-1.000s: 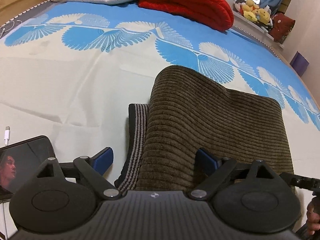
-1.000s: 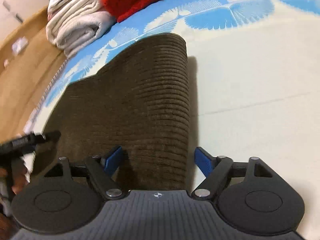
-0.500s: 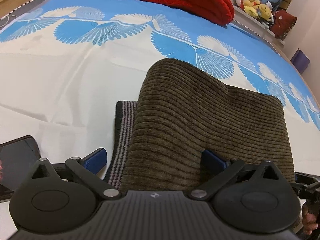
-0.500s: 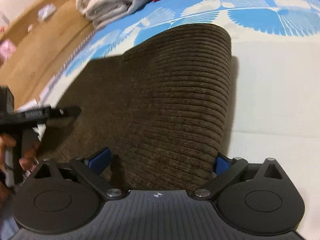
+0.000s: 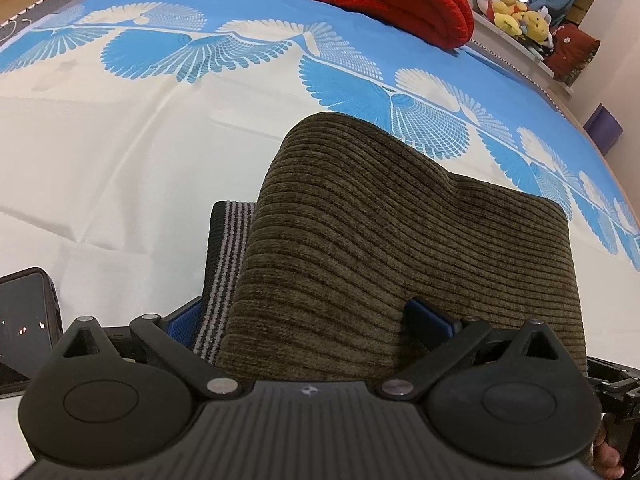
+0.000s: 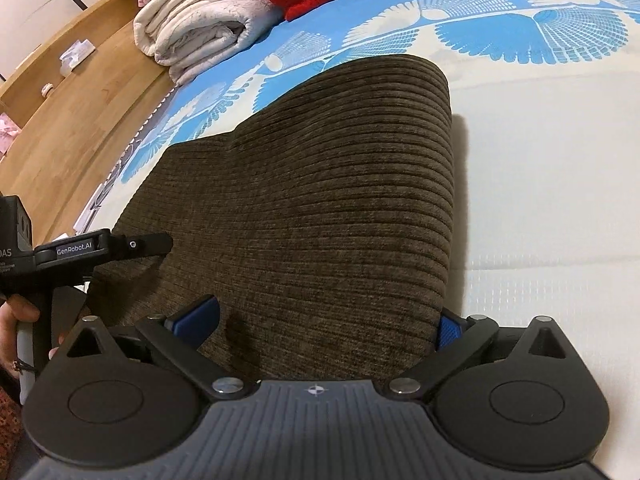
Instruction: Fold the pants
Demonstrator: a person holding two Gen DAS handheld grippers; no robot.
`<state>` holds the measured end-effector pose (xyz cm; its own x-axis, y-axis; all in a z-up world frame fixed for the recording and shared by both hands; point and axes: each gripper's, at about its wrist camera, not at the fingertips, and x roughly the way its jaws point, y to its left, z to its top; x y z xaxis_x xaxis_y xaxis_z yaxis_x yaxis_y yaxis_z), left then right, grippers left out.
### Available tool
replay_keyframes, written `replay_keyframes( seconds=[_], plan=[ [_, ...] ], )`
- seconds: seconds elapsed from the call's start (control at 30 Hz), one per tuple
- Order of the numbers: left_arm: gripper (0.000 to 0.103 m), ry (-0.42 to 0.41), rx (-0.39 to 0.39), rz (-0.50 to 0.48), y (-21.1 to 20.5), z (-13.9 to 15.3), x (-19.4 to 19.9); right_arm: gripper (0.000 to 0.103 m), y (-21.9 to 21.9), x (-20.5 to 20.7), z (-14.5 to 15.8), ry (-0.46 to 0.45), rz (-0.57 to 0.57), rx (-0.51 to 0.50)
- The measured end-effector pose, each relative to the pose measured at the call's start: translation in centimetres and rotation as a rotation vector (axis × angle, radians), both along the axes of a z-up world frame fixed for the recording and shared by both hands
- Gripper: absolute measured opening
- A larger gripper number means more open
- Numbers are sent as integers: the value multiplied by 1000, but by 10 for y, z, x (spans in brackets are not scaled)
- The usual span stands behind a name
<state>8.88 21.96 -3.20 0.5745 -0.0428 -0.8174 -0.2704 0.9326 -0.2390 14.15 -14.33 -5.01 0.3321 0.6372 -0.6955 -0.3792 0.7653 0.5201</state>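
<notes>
The brown ribbed corduroy pants point(image 5: 400, 248) lie folded on the blue-and-cream patterned bedsheet point(image 5: 120, 152), long axis running across both grippers, striped grey waistband point(image 5: 224, 264) poking out at the left edge. The left gripper point(image 5: 308, 320) straddles that near-left edge, pitched steeply down, jaws just spread wide and clamping nothing. The right gripper point(image 6: 320, 320) straddles the near-right edge, likewise tilted down and wide open after opening, cloth between the fingers unpressed.

Home bedroom, patterned bedsheet point(image 5: 160, 128), folded blankets point(image 6: 200, 28)
</notes>
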Motion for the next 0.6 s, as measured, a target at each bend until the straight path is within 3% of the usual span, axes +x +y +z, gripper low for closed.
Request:
replay_keyframes(
  seconds=[0.23,0.27,0.33,0.37,0.47,0.6],
  plan=[
    [103,2,-2,1,0,0,0,103,9,-4,0,-26,1,-23],
    [102,2,0,-3,0,0,0,96,11,-4,1,-27,0,-30],
    [95,1,-17,-19,1,2,0,68,12,-4,4,-39,-30,-67],
    [91,-1,-19,-16,2,3,0,60,11,-2,5,-24,-36,-61],
    [82,-10,-38,10,6,6,-3,43,3,5,7,19,-64,-20],
    [77,-20,-50,58,2,12,-7,36,11,2,24,-97,-15,-63]
  ],
)
